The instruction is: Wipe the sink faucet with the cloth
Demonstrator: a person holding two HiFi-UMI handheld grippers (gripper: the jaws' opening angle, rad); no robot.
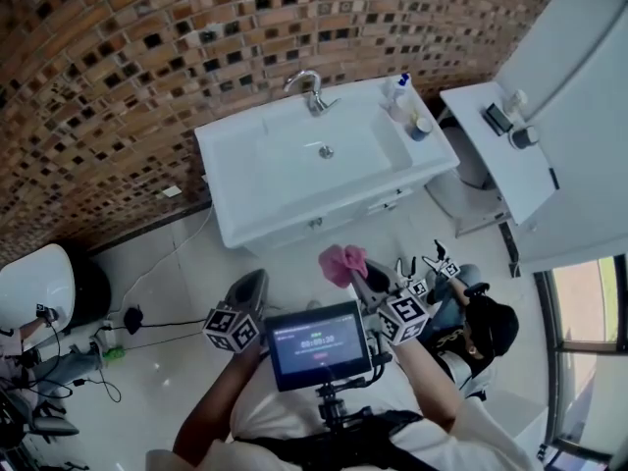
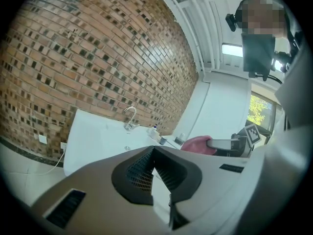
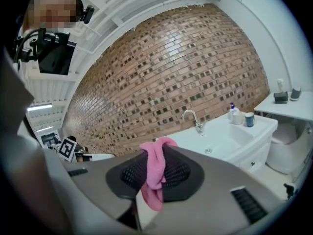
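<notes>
A chrome faucet (image 1: pixel 312 90) stands at the back rim of a white sink (image 1: pixel 392 180) against the brick wall; it also shows as the faucet (image 2: pixel 130 117) and faucet (image 3: pixel 194 119) in both gripper views. A pink cloth (image 1: pixel 342 262) is pinched in my right gripper (image 1: pixel 364 279), which is shut on it; the cloth (image 3: pixel 154 173) hangs out between the jaws. My left gripper (image 1: pixel 252 287) is shut with nothing between its jaws. Both grippers are held well short of the sink, over the floor.
A soap bottle (image 1: pixel 397 92) and a blue cup (image 1: pixel 420 128) stand on the sink's right corner. A white shelf (image 1: pixel 496 155) with small items lies to the right. A cable (image 1: pixel 162 324) runs across the floor at left, near a white basin (image 1: pixel 39 283).
</notes>
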